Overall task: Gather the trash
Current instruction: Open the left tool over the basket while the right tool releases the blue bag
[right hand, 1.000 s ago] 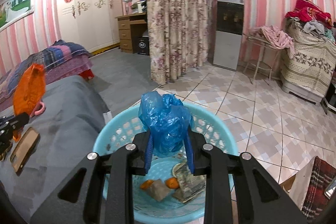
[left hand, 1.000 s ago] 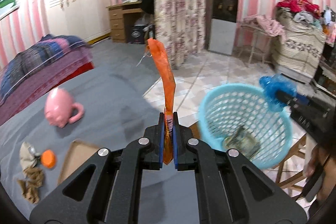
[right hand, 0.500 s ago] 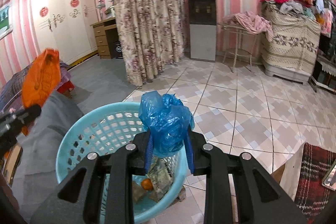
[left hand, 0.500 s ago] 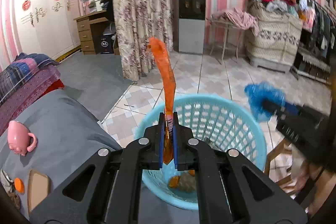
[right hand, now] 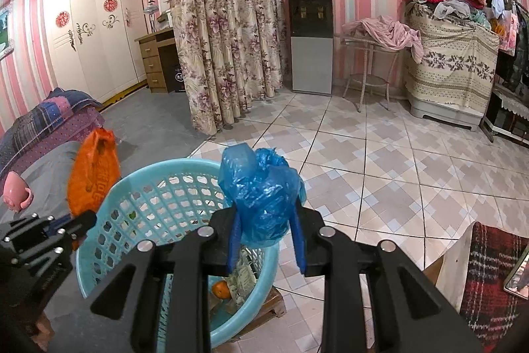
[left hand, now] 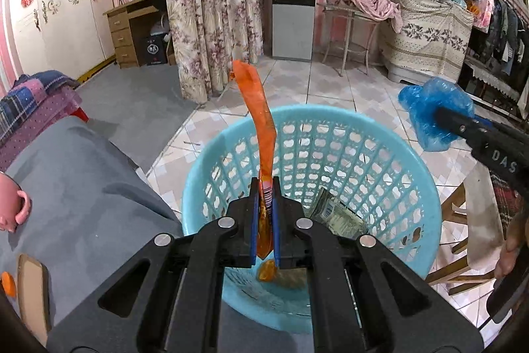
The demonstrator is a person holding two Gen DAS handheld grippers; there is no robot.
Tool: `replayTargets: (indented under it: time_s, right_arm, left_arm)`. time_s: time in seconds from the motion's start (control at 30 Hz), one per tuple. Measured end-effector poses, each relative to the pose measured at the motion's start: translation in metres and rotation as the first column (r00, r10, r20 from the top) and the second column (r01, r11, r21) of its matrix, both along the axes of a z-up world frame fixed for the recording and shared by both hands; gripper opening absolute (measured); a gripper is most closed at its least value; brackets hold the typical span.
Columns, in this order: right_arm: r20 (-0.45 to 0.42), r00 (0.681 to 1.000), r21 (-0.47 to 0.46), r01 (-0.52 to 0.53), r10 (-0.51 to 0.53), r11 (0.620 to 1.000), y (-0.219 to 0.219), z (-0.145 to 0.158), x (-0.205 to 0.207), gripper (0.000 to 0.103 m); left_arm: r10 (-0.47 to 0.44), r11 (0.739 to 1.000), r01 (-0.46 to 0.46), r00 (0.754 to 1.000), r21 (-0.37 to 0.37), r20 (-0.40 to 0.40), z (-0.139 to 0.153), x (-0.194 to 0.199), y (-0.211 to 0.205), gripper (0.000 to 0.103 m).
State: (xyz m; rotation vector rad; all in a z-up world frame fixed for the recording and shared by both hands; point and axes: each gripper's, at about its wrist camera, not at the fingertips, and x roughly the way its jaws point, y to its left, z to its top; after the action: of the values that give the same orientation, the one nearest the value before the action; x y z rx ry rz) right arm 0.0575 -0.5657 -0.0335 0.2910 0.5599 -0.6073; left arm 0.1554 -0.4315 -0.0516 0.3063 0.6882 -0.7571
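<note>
A room with pink striped walls and a tiled floor (right hand: 396, 161) was seen, with a grey-covered bed (left hand: 82, 187) at the left of both views. Just beside the bed's edge stood a light blue laundry-style basket (left hand: 426, 194), already holding trash: a crumpled banknote-like wrapper (left hand: 334, 214) and some orange pieces at the bottom.

On the bed, a pink mug (left hand: 11, 207), a flat brown card (left hand: 31, 286) and a small orange scrap (left hand: 7, 283) were left lying, so collection was judged unfinished.

The left tool (left hand: 264, 207) was held over the near rim of the basket, its jaws pressed fully together on the lower end of an orange wrapper (left hand: 258, 108), which stood up above the basket's mouth. The right tool (right hand: 264, 234) was held near the basket's far-right rim, its jaws partly closed around a crumpled blue plastic bag (right hand: 261, 194), the pads pressed against its sides; the bag appeared to hang at or just outside the rim rather than squarely over the opening.

The step in hand was judged to be the drop-off of both pieces. The next move would call for the left jaws to be opened so the wrapper falls inside, and for the blue bag to be brought further over the opening before release, since a light bag could drift onto the floor.
</note>
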Motion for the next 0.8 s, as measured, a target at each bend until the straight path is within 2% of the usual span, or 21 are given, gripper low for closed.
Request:
replayTargets:
  time_s: [0.13,0.2,0.27,0.33,0.37,0.6,0.67,0.8]
  right_arm:
    - [-0.005,1.0,0.007,-0.002,0.002,1.0,0.0,-0.001,0.0,0.027]
    - [-0.009,1.0,0.011,-0.004,0.004,1.0,0.0,-0.002,0.001,0.027]
    - [-0.01,1.0,0.011,-0.009,0.009,1.0,0.001,-0.003,0.002,0.027]
    - [-0.011,1.0,0.009,-0.016,0.016,1.0,0.003,-0.003,0.004,0.027]
    - [-0.011,1.0,0.008,-0.018,0.018,1.0,0.002,-0.003,0.004,0.027]
    - [-0.017,0.999,-0.009,-0.04,0.04,0.999,0.011,-0.004,0.01,0.027]
    - [-0.017,0.999,-0.015,-0.046,0.046,0.999,0.014,-0.004,0.012,0.027]
    - [-0.019,0.998,-0.022,-0.062,0.061,0.998,0.026,-0.005,0.02,0.027]
  left_arm:
    - [0.016,1.0,-0.016,1.0,0.011,0.0,-0.003,0.003,-0.003,0.006]
    - [0.029,0.999,-0.029,1.0,0.013,0.001,-0.002,0.006,-0.002,0.012]
    - [0.049,0.999,-0.049,0.999,0.012,0.01,0.0,0.008,0.001,0.039]
    - [0.069,0.998,-0.069,0.997,0.003,0.017,0.004,0.01,0.006,0.056]
    - [0.075,0.997,-0.075,0.997,-0.001,0.021,0.006,0.011,0.009,0.061]
    - [0.152,0.988,-0.151,0.987,-0.03,0.052,0.022,0.02,0.033,0.079]
    - [0.188,0.982,-0.185,0.98,-0.044,0.068,0.029,0.024,0.044,0.087]
    - [0.266,0.963,-0.262,0.96,-0.056,0.087,0.038,0.035,0.068,0.091]
